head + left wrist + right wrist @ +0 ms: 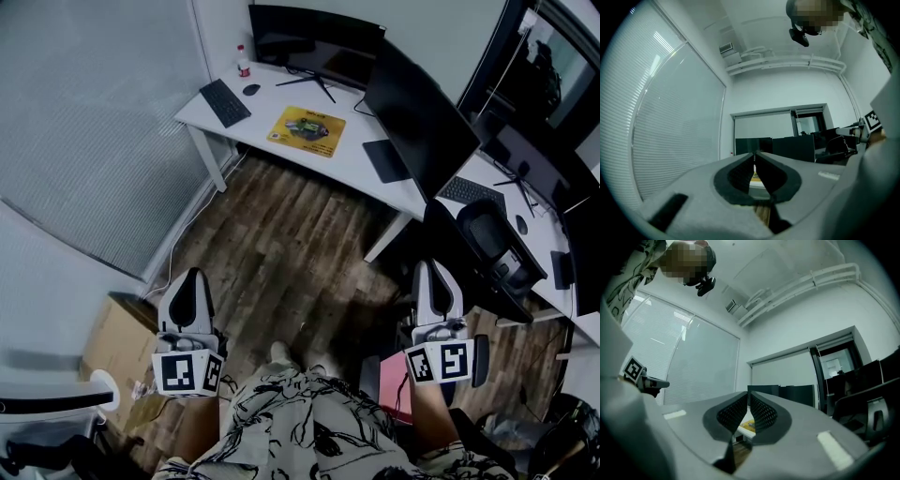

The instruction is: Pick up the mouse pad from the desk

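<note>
head view: both grippers well short of the white worktop [272, 108], over wood-plank floor [281, 253]. left gripper [194, 274] and right gripper [424, 267] each have jaws pressed together, nothing in them.

mouse pad [307, 130]: yellow, rectangular, printed graphic, lying flat near the worktop's front edge. black keyboard [225, 102] and mouse [251, 90] are toward the left end, and a dark flat pad [386, 159] lies toward the right. a monitor [314, 42] stands along the back edge, with a small red-and-white bottle [244, 64] at the back left corner.

only the head view shows the full worktop layout. both gripper views look level across the room, so the mouse pad is just a yellow sliver in the gap below the closed tips. they add the ceiling pipes, the wall of blinds and the doorway, which the head view lacks.

jaw pads are dark and ribbed, in grey shells. an open cardboard box [117, 352] sits on the floor beside the left gripper; its contents are unclear.
</note>
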### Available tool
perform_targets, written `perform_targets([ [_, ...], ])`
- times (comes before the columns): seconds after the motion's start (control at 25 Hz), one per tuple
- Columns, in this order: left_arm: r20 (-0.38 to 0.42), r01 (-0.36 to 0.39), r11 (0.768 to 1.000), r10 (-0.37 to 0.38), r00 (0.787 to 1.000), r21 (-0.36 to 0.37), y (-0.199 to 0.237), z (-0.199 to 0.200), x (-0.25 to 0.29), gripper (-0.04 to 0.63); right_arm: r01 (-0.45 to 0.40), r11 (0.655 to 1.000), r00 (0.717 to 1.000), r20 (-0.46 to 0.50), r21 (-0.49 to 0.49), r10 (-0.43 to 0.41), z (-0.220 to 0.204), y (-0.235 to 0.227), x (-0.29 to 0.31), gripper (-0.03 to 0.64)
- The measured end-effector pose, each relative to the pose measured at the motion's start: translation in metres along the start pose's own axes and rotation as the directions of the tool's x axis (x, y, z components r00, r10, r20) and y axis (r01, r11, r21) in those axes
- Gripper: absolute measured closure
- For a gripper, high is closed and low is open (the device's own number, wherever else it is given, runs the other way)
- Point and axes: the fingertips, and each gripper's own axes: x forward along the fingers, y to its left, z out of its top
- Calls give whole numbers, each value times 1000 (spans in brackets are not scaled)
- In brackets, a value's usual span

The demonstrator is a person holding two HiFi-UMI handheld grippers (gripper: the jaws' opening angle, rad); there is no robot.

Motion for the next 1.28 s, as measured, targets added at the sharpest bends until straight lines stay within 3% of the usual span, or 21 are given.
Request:
perform_targets([
  [0.08, -3, -10, 1000, 10, 1000, 13, 1, -1, 0, 534, -12, 1000, 1000, -3, 1, 12, -1, 2, 1, 535],
  [0.36, -7, -26, 999, 27, 1000, 26, 6, -2, 2, 369, -45, 999, 999, -12, 13, 45, -5, 11, 7, 420],
  [0.76, 0, -49, 999, 49, 999, 22, 16, -1, 8, 199, -37, 999, 999, -15, 34, 38, -7, 11, 15, 242],
  [1.12, 3, -68, 998, 68, 998, 15, 32, -5, 16, 48, -46, 999, 999, -26, 7, 46, -12, 23, 26, 141],
  [1.28, -3, -63, 998, 63, 998, -3, 38, -12, 23, -6, -45, 999, 999, -29, 2, 45, -14, 26, 30, 130],
])
